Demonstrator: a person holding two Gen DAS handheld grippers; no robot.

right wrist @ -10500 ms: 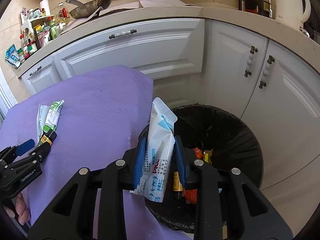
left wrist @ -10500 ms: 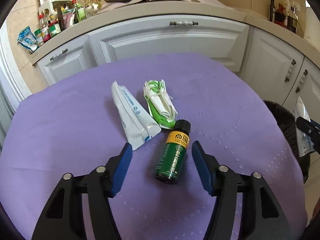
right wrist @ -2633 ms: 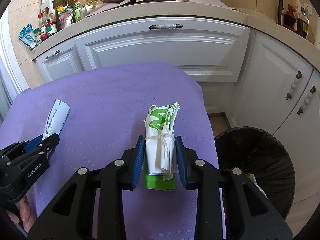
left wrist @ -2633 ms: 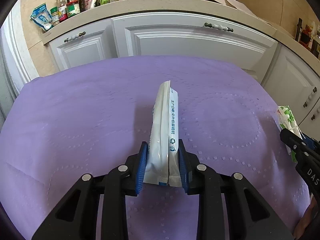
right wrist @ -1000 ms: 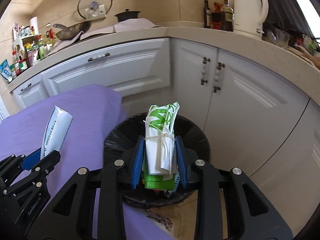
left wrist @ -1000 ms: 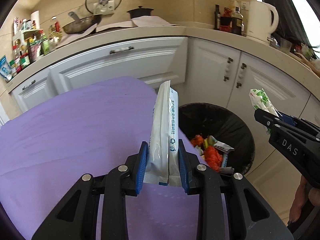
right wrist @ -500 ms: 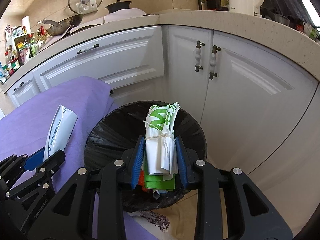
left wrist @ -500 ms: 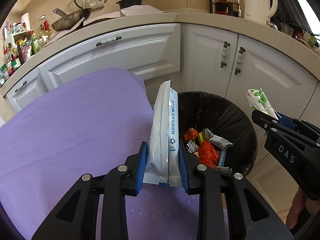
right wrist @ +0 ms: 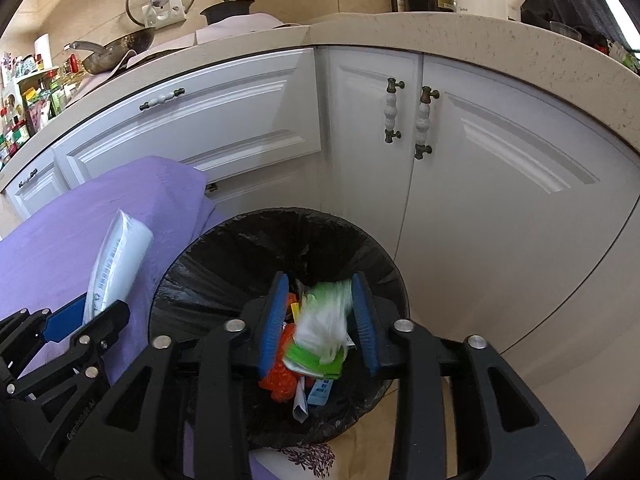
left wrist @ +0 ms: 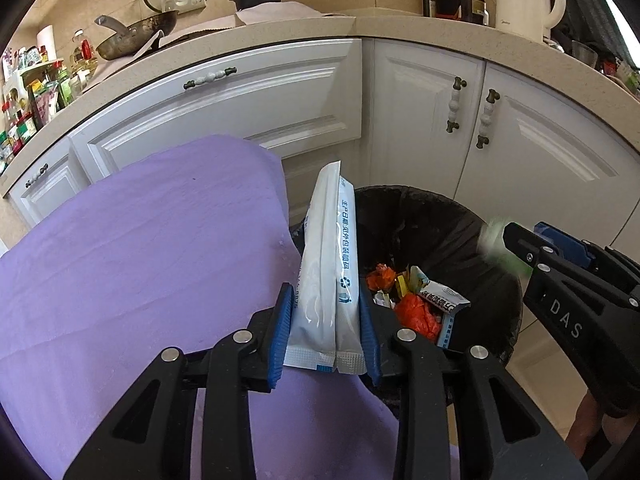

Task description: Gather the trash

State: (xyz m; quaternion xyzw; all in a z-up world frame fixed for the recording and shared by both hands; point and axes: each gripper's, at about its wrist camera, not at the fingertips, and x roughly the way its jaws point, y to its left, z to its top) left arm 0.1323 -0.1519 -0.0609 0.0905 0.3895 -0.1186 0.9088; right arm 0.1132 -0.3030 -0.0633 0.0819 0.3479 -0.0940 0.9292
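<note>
Directly above the black-lined trash bin (right wrist: 276,240), the right gripper (right wrist: 320,316) has its blue pads (right wrist: 274,320) spreading apart; the green-and-white wrapper bundle (right wrist: 322,328) sits blurred between them, no longer pressed, apparently dropping toward the orange and printed scraps (right wrist: 280,380) below (the release is made over the opening so the bundle lands inside). Meanwhile the left gripper (left wrist: 324,332) is also beginning to part its jaws, yet the white foil pouch (left wrist: 328,264) stands upright between the pads and touches both, so it counts as held. Its tip overhangs the bin's near rim (left wrist: 400,196), beside the purple tablecloth (left wrist: 140,248). White cabinet doors (right wrist: 500,184) stand behind the bin.
</note>
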